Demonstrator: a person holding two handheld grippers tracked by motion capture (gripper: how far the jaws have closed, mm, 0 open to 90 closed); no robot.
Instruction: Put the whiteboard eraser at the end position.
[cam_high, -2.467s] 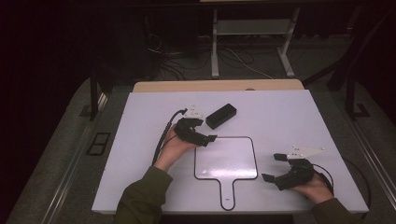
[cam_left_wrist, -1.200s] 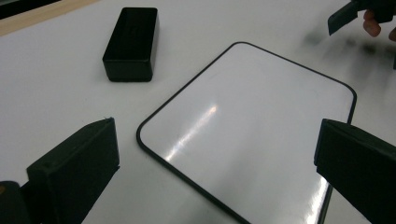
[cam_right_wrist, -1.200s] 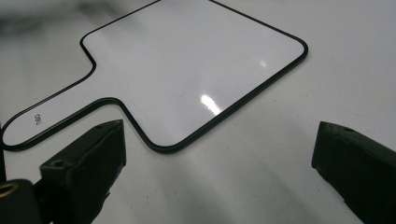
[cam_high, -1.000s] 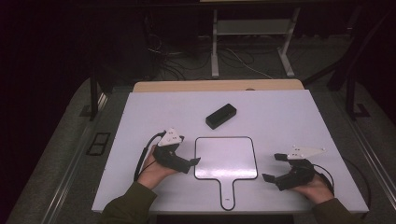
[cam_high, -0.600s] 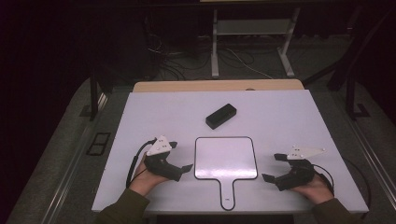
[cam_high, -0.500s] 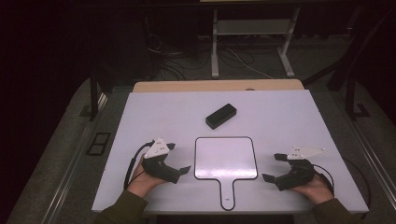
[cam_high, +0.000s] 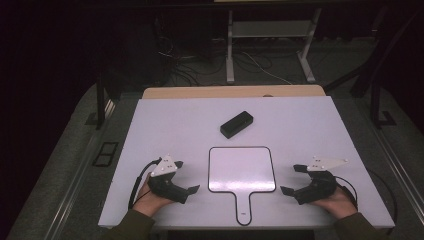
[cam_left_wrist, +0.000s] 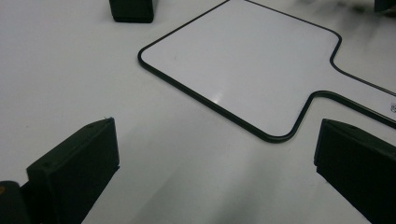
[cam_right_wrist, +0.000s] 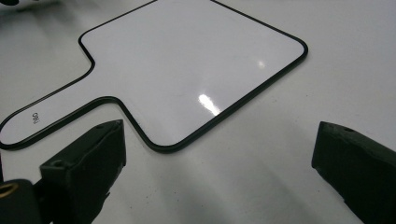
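A paddle-shaped whiteboard (cam_high: 242, 170) lies flat on the white worktop (cam_high: 300, 125), a black eraser block (cam_high: 236, 124) just beyond it; the left tool (cam_high: 186, 176) and right tool (cam_high: 291, 179) flank it, both jaws wide apart, holding nothing

A black rectangular block (cam_high: 236, 124) lay askew on the white tabletop (cam_high: 165, 125), toward its far middle. A tan wooden strip (cam_high: 200, 92) ran along the table's far edge. Beyond it, loose cables (cam_high: 185, 70) lay on the dark floor beside a grey metal stand (cam_high: 230, 50).
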